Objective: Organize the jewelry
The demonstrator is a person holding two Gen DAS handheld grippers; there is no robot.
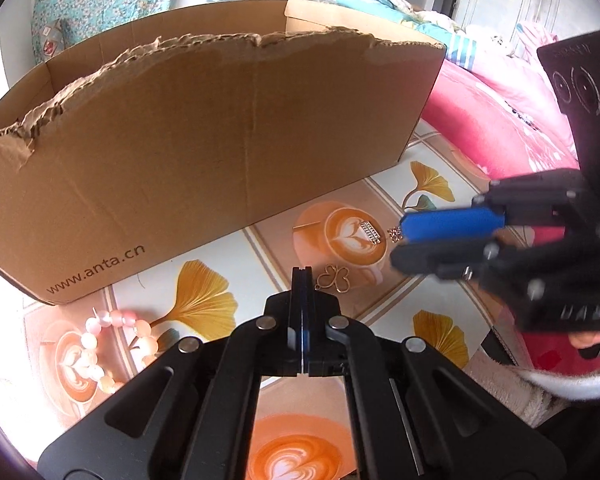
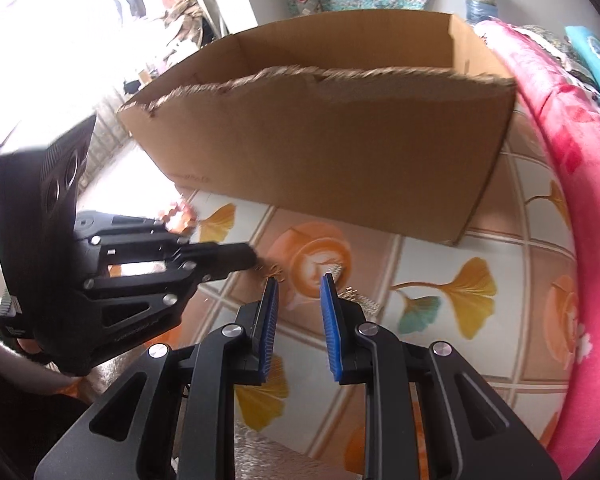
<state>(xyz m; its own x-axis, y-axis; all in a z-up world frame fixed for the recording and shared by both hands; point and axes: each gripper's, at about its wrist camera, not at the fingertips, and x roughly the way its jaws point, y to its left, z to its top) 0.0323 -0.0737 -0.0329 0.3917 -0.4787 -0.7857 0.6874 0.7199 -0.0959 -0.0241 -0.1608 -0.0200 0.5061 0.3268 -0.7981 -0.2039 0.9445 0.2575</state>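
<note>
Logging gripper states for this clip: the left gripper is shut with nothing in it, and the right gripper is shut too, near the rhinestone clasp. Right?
Not quite. The right gripper is open: the right wrist view shows a clear gap between its blue pads. The left gripper is shut and empty, and the rhinestone clasp lies near the right gripper's tips.

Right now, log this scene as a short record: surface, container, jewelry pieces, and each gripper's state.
surface: patterned tablecloth with latte and ginkgo-leaf prints
container: open cardboard box, torn top edge, standing on the cloth behind the jewelry
jewelry 1: pink bead bracelet, on the cloth near the box's left corner
jewelry 2: gold butterfly pendant, flat on the cloth
jewelry 3: rhinestone bar piece, on the latte print
left gripper: shut, empty
right gripper: open, near the rhinestone piece
</note>
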